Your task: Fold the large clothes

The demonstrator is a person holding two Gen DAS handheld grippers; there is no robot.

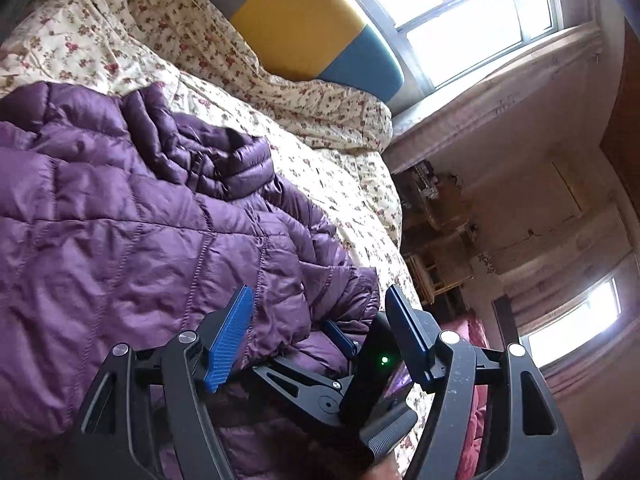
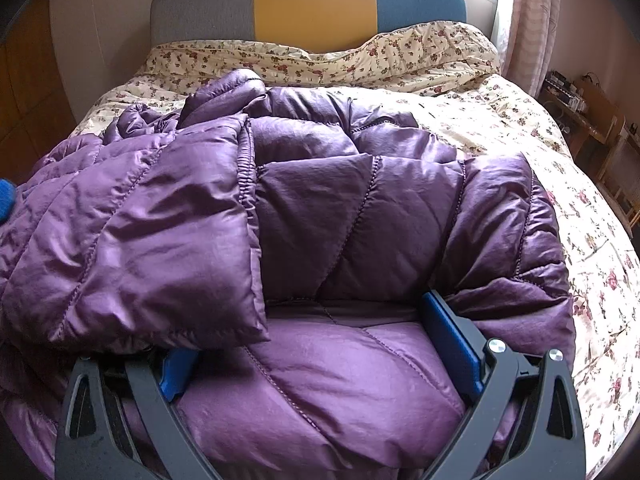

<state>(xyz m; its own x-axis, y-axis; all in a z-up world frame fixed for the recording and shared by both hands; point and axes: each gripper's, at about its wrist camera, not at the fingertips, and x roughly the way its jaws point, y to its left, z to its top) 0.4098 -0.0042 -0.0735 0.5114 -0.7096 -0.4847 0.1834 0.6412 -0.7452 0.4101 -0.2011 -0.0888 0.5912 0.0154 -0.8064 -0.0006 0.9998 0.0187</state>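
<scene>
Only the left wrist view shows the right gripper [image 1: 352,344], low between the left gripper's [image 1: 316,340] wide, empty fingers [image 1: 230,344]. The right gripper's fingers [image 2: 452,340] stand wide around a fold of the purple jacket [image 2: 320,208], which lies on the bed [image 2: 580,220] ahead.

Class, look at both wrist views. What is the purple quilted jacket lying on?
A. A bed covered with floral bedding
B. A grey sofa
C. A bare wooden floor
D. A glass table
A: in the right wrist view the purple quilted jacket lies spread over the cream floral bedding, with the grey, yellow and blue headboard behind it.
</scene>
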